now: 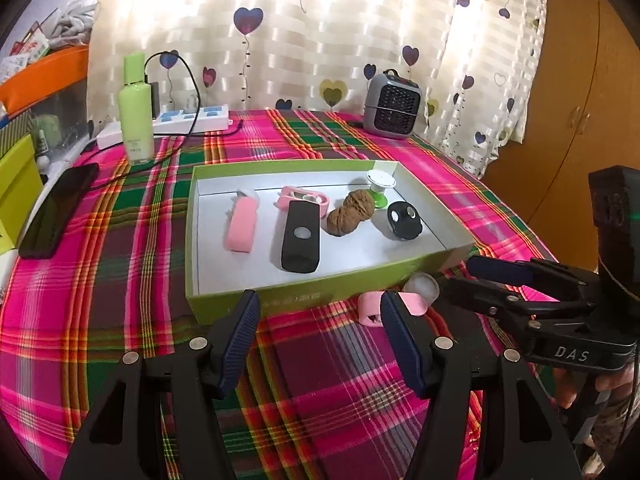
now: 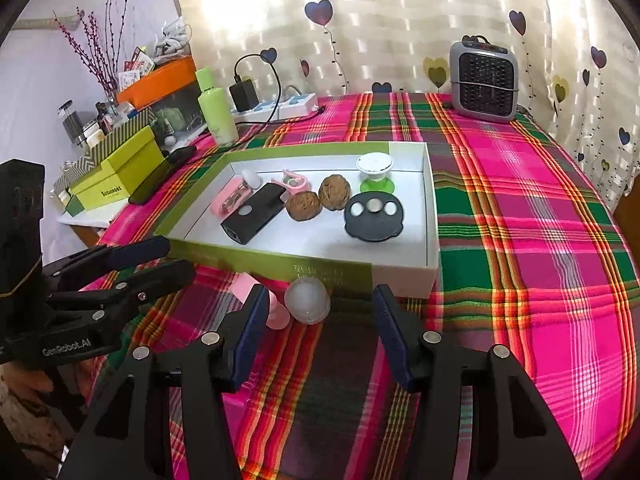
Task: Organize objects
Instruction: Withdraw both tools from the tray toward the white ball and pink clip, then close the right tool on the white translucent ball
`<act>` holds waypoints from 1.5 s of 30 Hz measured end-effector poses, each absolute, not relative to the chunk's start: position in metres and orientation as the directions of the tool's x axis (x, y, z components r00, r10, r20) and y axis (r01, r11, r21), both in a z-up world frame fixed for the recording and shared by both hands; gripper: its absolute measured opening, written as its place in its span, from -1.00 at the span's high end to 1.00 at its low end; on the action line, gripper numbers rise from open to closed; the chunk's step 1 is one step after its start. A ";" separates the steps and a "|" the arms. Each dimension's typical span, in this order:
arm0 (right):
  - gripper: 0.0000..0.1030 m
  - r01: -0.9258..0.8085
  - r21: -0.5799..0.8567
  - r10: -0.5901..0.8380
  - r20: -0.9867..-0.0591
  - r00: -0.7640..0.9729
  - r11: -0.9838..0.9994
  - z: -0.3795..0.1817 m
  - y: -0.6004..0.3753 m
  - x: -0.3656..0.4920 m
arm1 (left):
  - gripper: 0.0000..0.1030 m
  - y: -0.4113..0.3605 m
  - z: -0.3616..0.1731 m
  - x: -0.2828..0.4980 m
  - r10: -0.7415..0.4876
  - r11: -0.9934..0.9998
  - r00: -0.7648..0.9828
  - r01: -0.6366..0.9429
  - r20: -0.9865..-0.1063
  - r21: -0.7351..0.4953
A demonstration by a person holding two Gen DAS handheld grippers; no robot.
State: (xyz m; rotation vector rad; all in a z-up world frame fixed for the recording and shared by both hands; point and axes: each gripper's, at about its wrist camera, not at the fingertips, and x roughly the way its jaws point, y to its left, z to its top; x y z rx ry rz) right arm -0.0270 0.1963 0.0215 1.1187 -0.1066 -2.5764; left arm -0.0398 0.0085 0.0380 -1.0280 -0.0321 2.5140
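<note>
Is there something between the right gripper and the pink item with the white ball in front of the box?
Nothing visible. The pink item lies on the cloth just ahead of the open right gripper, outside the box.

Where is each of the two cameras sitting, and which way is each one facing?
Left wrist: sits on the left claw, looking forward and down at the green box; the right claw and fingers show at right.
Right wrist: sits on the right claw, facing the pink roller before the box; the left claw shows at left.
Shared: box, roller, heater, plaid cloth.
</note>
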 end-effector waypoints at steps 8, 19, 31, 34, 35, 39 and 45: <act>-0.05 0.247 0.188 -0.306 -0.709 -0.636 -0.951 0.015 0.190 -0.033 | -0.20 0.009 0.033 -0.039 0.401 -0.904 -0.623 -0.388 -0.672 -0.180; -0.05 0.216 0.181 -0.278 -0.722 -0.634 -0.960 0.010 0.185 -0.042 | -0.20 0.006 0.030 -0.039 0.402 -0.903 -0.618 -0.388 -0.676 -0.182; -0.05 0.179 0.287 -0.336 -0.725 -0.601 -0.941 0.005 0.190 -0.049 | -0.20 0.004 0.028 -0.040 0.407 -0.901 -0.614 -0.390 -0.676 -0.188; 0.03 0.161 0.311 -0.344 -0.723 -0.599 -0.937 0.004 0.193 -0.049 | -0.20 0.003 0.027 -0.039 0.411 -0.899 -0.612 -0.393 -0.676 -0.192; 0.09 0.160 0.310 -0.341 -0.721 -0.602 -0.937 0.005 0.193 -0.049 | -0.20 0.003 0.027 -0.040 0.412 -0.899 -0.611 -0.392 -0.676 -0.193; 0.11 0.149 0.323 -0.344 -0.716 -0.608 -0.935 0.006 0.198 -0.050 | -0.20 0.003 0.027 -0.040 0.414 -0.899 -0.610 -0.393 -0.676 -0.196; 0.11 0.167 0.314 -0.351 -0.737 -0.577 -0.935 0.001 0.188 -0.053 | -0.20 0.004 0.025 -0.038 0.418 -0.897 -0.606 -0.394 -0.677 -0.201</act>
